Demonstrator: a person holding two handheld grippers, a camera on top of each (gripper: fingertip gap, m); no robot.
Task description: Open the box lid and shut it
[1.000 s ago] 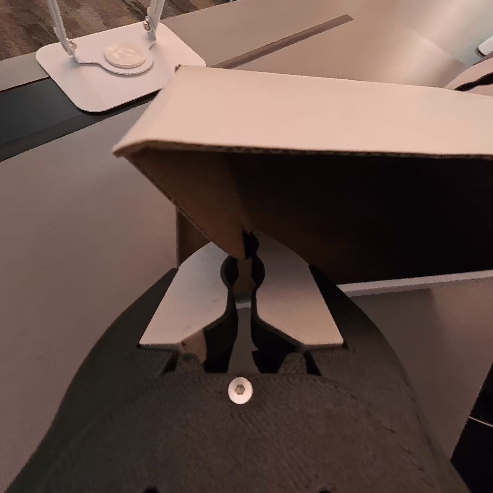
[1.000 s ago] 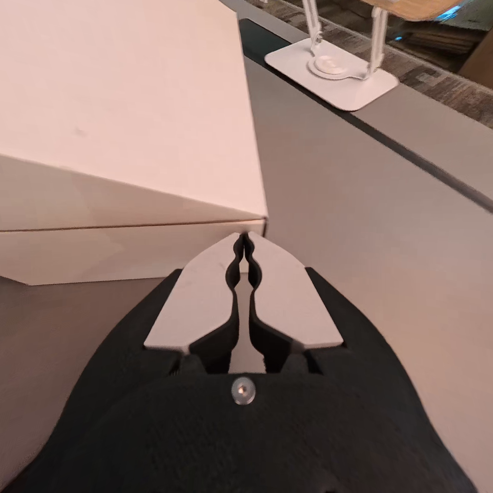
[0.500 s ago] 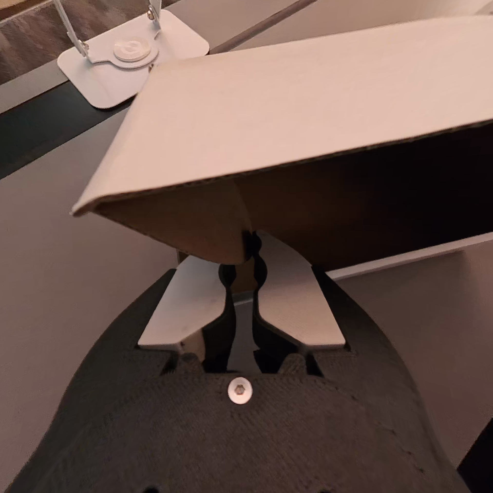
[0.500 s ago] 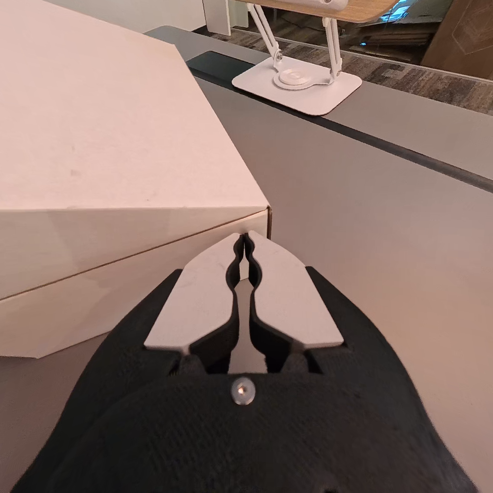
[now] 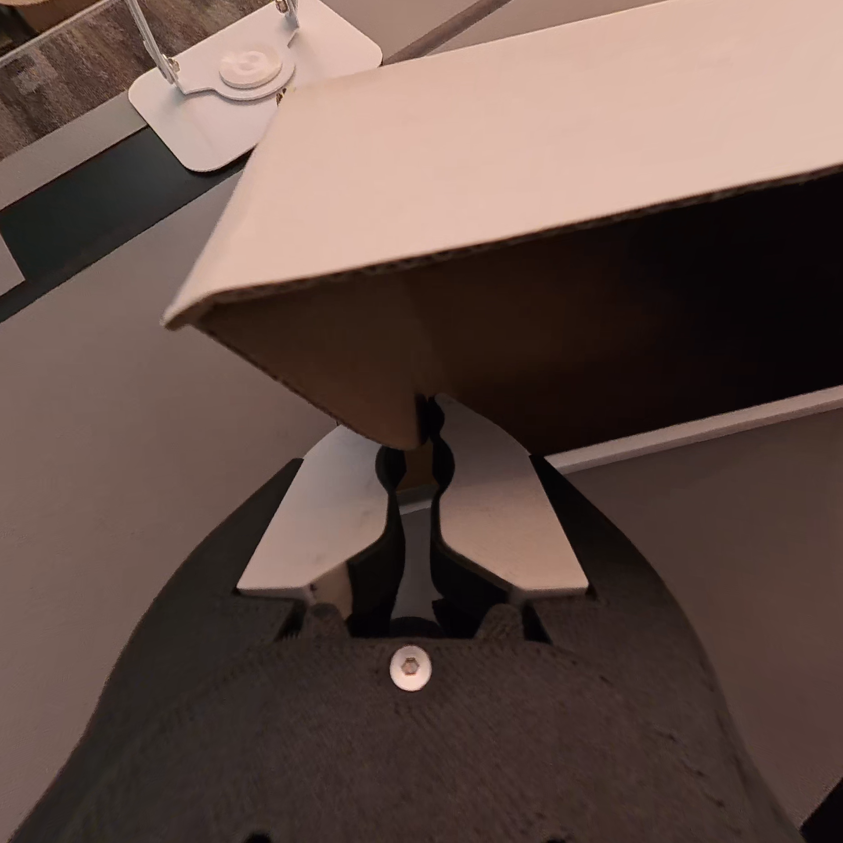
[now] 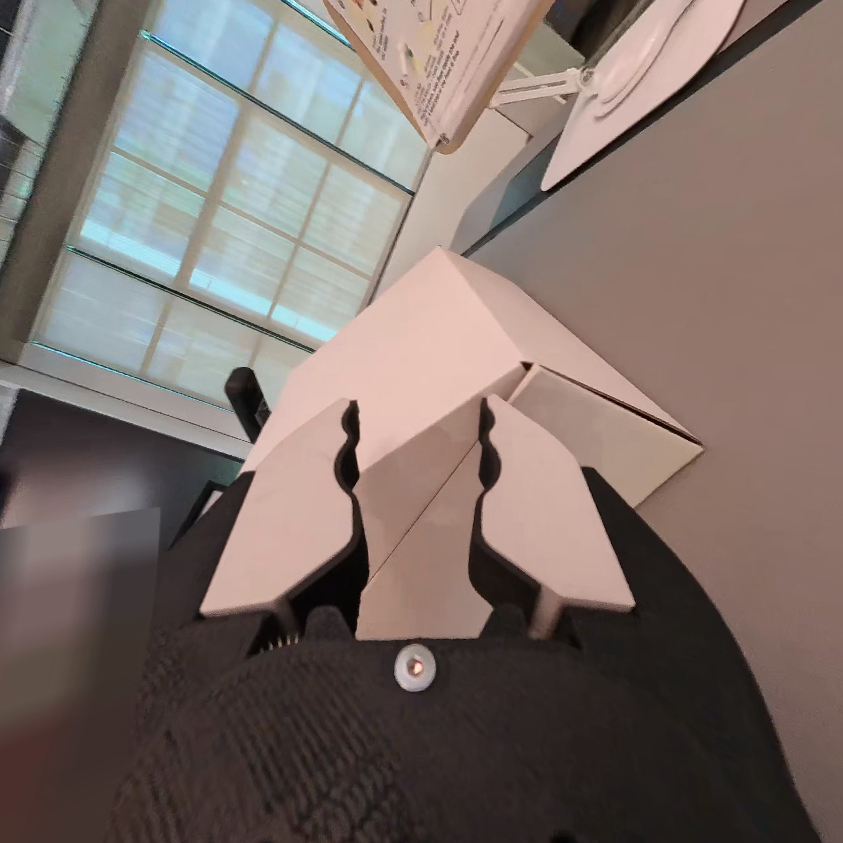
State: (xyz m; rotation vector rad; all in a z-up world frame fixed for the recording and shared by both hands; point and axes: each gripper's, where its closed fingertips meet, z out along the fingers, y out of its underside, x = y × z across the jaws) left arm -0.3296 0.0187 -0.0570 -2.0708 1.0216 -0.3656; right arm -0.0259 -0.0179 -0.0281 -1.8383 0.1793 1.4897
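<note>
Since half a second ago the right gripper has rolled strongly onto its side and its fingers have opened, while the left gripper has lifted the lid a little more.

On the left, the left gripper points forward and slightly up. Its fingers are almost closed and they pinch the brown corner flap of the lid at the tips. The lid is raised and tilted, with its near edge high above the white front wall of the box, so a dark open gap shows between them. To the left of the lid the grey table is bare. Far on the left a white stand base sits on a dark strip, close to the far left corner of the lid.

On the right, the right gripper is turned so that the table stands like a wall on the right of its view, and windows fill the left. Its fingers are wide apart and hold nothing; the box lies between and beyond them, and I cannot tell if they touch it. The lid stands up from the box at an angle. Beyond the box the table is bare up to the stand base, which carries a board with printing.
</note>
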